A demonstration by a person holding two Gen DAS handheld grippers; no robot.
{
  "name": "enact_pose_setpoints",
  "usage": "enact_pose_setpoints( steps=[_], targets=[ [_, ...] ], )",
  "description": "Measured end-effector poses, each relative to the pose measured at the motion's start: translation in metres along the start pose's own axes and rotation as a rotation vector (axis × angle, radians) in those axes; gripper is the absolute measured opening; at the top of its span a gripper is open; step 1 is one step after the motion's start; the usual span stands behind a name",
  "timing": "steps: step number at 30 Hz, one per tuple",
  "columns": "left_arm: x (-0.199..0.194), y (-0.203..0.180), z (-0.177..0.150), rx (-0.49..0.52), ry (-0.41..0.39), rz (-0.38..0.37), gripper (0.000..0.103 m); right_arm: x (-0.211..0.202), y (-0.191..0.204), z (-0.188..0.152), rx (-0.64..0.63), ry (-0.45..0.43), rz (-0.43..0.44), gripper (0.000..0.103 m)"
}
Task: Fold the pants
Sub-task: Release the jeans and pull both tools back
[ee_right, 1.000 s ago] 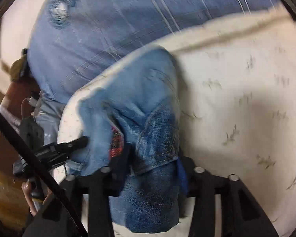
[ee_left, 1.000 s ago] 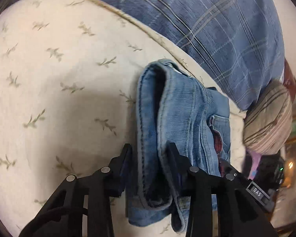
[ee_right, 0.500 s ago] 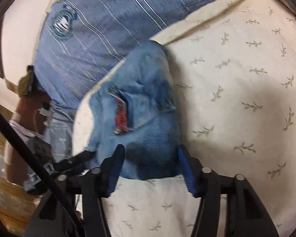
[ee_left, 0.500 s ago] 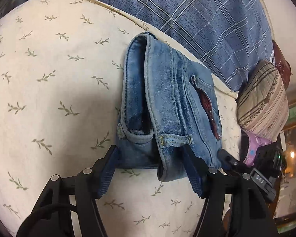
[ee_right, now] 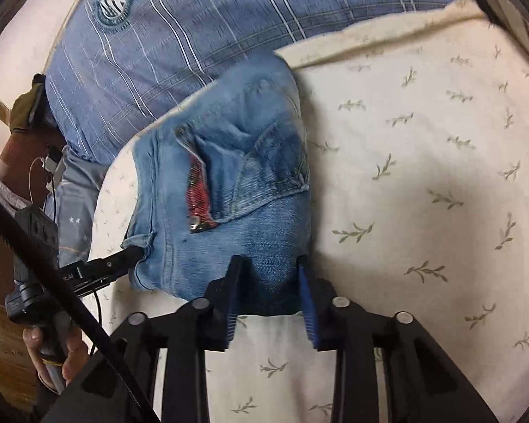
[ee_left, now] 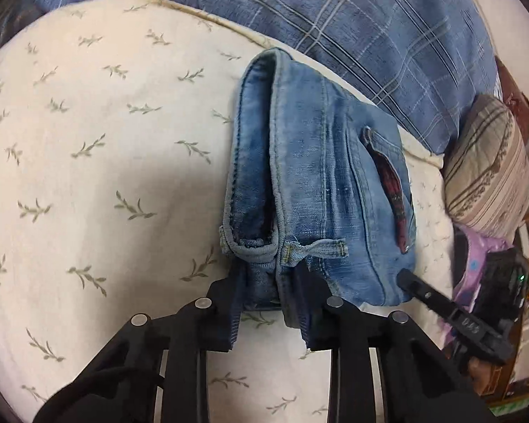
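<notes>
The blue jeans (ee_left: 321, 183) lie folded into a thick bundle on the cream leaf-print bedsheet (ee_left: 88, 162), a pocket with red lining facing up. My left gripper (ee_left: 269, 303) has its jaws closed in on the bundle's near waistband end, denim pinched between them. In the right wrist view the same jeans (ee_right: 236, 183) lie ahead. My right gripper (ee_right: 269, 299) has its jaws spread around the near fold, wider than half a second ago. Its finger tip also shows in the left wrist view (ee_left: 411, 282) at the bundle's right corner.
A blue plaid blanket (ee_left: 352, 24) lies behind the jeans along the bed's far side. A striped pillow (ee_left: 486, 162) and purple cloth (ee_left: 476, 268) sit at the right edge. The person's hand (ee_right: 49, 352) holds the other gripper handle.
Both grippers drew back to the bundle's near edge as the jeans settled flat. The left jaws opened, then narrowed again onto the waistband end. The right jaws opened off the fold.
</notes>
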State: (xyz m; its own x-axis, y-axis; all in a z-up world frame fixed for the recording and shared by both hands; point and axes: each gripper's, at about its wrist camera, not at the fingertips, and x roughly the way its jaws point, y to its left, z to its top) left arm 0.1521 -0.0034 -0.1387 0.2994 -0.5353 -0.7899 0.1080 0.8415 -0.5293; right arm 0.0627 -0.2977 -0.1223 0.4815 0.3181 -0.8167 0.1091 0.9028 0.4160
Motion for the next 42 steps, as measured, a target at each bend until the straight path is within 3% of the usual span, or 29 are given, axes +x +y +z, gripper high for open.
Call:
enact_pose_setpoints(
  steps=[4,6,7,8,12,15,17,19,21,23,26,28,30,34,35,38,40,42],
  targets=[
    [-0.006,-0.004,-0.001,0.004,-0.005,0.006,0.039,-0.009,0.002,0.001,-0.013,-0.021,0.031,0.040],
    [-0.017,-0.003,-0.007,-0.008,-0.023,-0.020,0.043,-0.023,0.004,-0.004,-0.021,-0.064,0.043,0.054],
    [-0.022,-0.003,-0.012,-0.005,-0.038,-0.025,0.045,-0.032,0.004,-0.008,-0.020,-0.091,0.053,0.067],
    [-0.027,-0.001,-0.018,-0.002,-0.057,-0.022,0.049,-0.041,0.004,-0.014,-0.026,-0.127,0.057,0.070],
    [-0.036,-0.003,-0.032,0.019,-0.074,-0.014,0.050,-0.041,0.018,-0.033,-0.122,-0.125,-0.017,0.070],
    [-0.038,-0.011,-0.038,0.082,-0.073,0.020,0.050,-0.021,0.029,-0.034,-0.200,-0.085,-0.141,0.065],
    [-0.038,-0.012,-0.042,0.143,-0.083,0.057,0.050,-0.010,0.025,-0.033,-0.190,-0.058,-0.182,0.045],
    [-0.035,-0.013,-0.048,0.138,-0.080,0.071,0.050,-0.007,0.017,-0.031,-0.153,-0.049,-0.176,0.037],
    [-0.029,-0.013,-0.053,0.133,-0.051,0.062,0.050,-0.011,0.013,-0.028,-0.132,-0.069,-0.162,0.036],
    [-0.022,-0.020,-0.055,0.171,-0.036,0.085,0.050,-0.012,0.013,-0.027,-0.129,-0.073,-0.147,0.025],
    [-0.024,-0.028,-0.059,0.229,-0.092,0.150,0.050,-0.011,0.017,-0.029,-0.144,-0.075,-0.161,0.022],
    [-0.026,-0.029,-0.058,0.219,-0.109,0.145,0.049,-0.013,0.019,-0.030,-0.148,-0.078,-0.171,0.015],
    [-0.026,-0.029,-0.059,0.206,-0.113,0.136,0.049,-0.013,0.018,-0.030,-0.138,-0.078,-0.182,0.014],
    [-0.018,-0.031,-0.061,0.241,-0.121,0.189,0.048,-0.012,0.019,-0.030,-0.143,-0.075,-0.190,0.013],
    [-0.015,-0.032,-0.060,0.235,-0.125,0.193,0.045,-0.011,0.019,-0.030,-0.144,-0.075,-0.194,0.012],
    [-0.015,-0.026,-0.055,0.177,-0.115,0.171,0.009,-0.016,0.022,-0.031,-0.150,-0.098,-0.182,0.010],
    [-0.022,-0.025,-0.056,0.164,-0.145,0.147,0.007,-0.021,0.028,-0.032,-0.177,-0.113,-0.180,0.010],
    [-0.018,-0.021,-0.053,0.154,-0.127,0.146,0.007,-0.016,0.028,-0.032,-0.179,-0.094,-0.209,0.010]
  ],
)
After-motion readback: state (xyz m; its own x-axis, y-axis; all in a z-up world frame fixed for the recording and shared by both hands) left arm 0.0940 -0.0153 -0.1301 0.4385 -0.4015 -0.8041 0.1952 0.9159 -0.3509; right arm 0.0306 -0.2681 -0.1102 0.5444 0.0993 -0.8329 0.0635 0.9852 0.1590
